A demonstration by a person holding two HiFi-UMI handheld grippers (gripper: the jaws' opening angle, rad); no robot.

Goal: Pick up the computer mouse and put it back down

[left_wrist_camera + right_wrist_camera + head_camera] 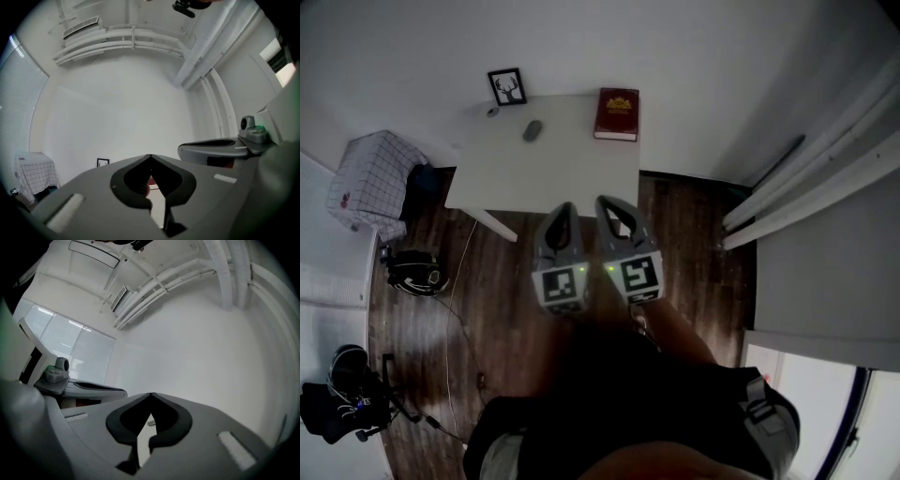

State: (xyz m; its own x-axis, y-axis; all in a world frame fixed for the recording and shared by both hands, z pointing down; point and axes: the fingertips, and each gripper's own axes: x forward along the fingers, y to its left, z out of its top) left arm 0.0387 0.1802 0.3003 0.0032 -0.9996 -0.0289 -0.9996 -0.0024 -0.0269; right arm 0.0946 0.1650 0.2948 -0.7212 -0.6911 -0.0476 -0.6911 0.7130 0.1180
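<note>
Nearest the camera, at six o'clock in the head view, a person's dark-clad torso [628, 412] fills the bottom of the picture. Just ahead of it the left gripper [566, 211] and the right gripper [606, 204] are held side by side above the dark wooden floor [534, 281], both aimed toward twelve o'clock. Each gripper view shows its jaws closed tip to tip with nothing between them, so both tongs are empty. In the head view their tips show at the near edge of a white table [553, 173].

The grey computer mouse [532, 130] lies on that table at eleven o'clock from the grippers, well apart from them and toward the far side. A red book [618, 113] lies at the far right corner, at about one o'clock. A small framed picture [506, 86] stands at the far left corner, by the white wall.

At nine o'clock from the grippers, left of the table, a checked cloth [370, 178] is draped over something. Dark bags [414, 272] sit on the floor at eight o'clock.
</note>
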